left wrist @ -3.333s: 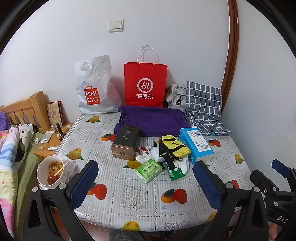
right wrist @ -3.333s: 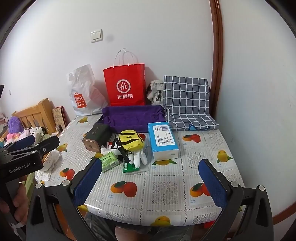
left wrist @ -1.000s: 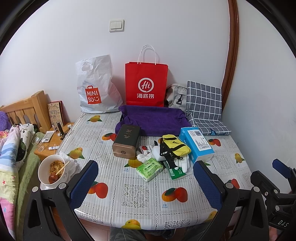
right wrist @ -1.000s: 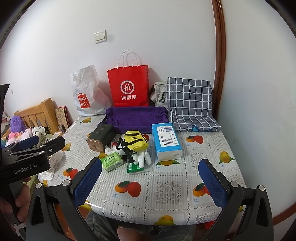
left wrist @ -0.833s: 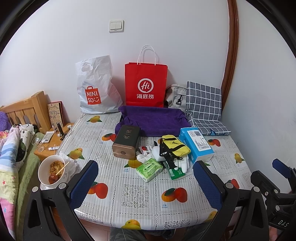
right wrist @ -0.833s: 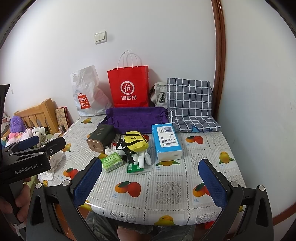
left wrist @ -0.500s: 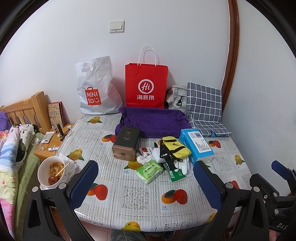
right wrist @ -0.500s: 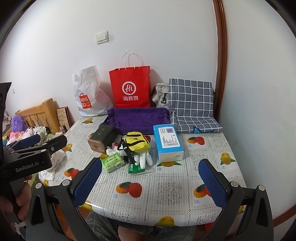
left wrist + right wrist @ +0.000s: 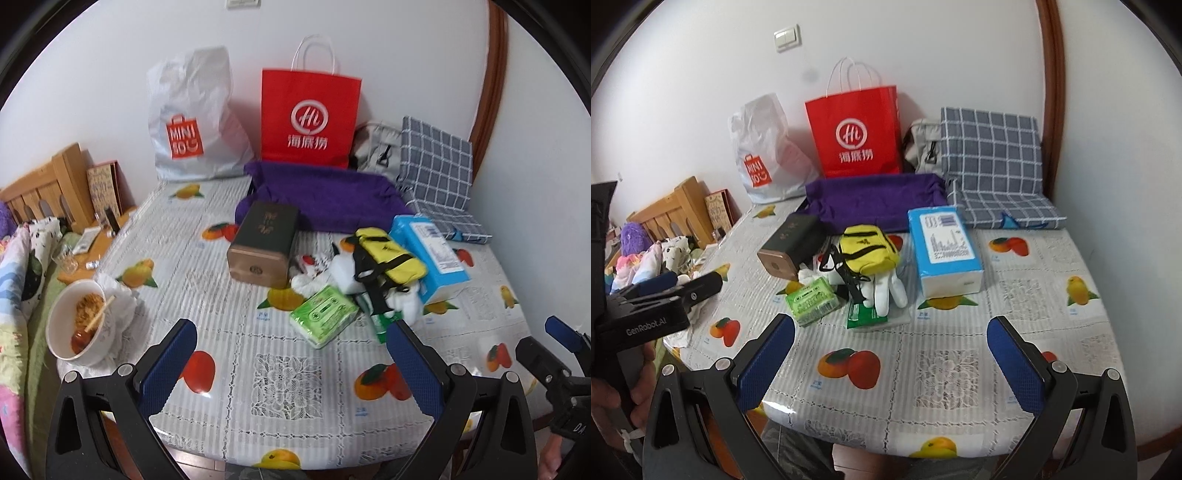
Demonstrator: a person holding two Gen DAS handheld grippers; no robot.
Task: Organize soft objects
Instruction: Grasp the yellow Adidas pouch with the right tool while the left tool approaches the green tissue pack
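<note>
A pile lies mid-table: a yellow pouch [image 9: 388, 253] [image 9: 866, 249], white gloves [image 9: 886, 290], a green tissue pack [image 9: 323, 314] [image 9: 811, 301], a blue tissue box [image 9: 430, 258] [image 9: 943, 249] and a dark tin box [image 9: 264, 240] [image 9: 792, 245]. A purple cloth bin [image 9: 325, 195] [image 9: 875, 201] stands behind them. My left gripper [image 9: 291, 363] is open and empty over the table's front edge. My right gripper [image 9: 890, 362] is open and empty, also near the front edge, short of the pile.
A white MINISO bag [image 9: 192, 122], a red paper bag [image 9: 310, 118] and a checked grey cushion [image 9: 993, 166] stand along the back wall. A bowl of food [image 9: 79, 325] sits at the table's left edge. A bed with a wooden headboard [image 9: 40, 192] lies left.
Both grippers have moved forward and a little lower toward the table, so the pile appears larger. Nothing on the table has moved. Both grippers stay open.
</note>
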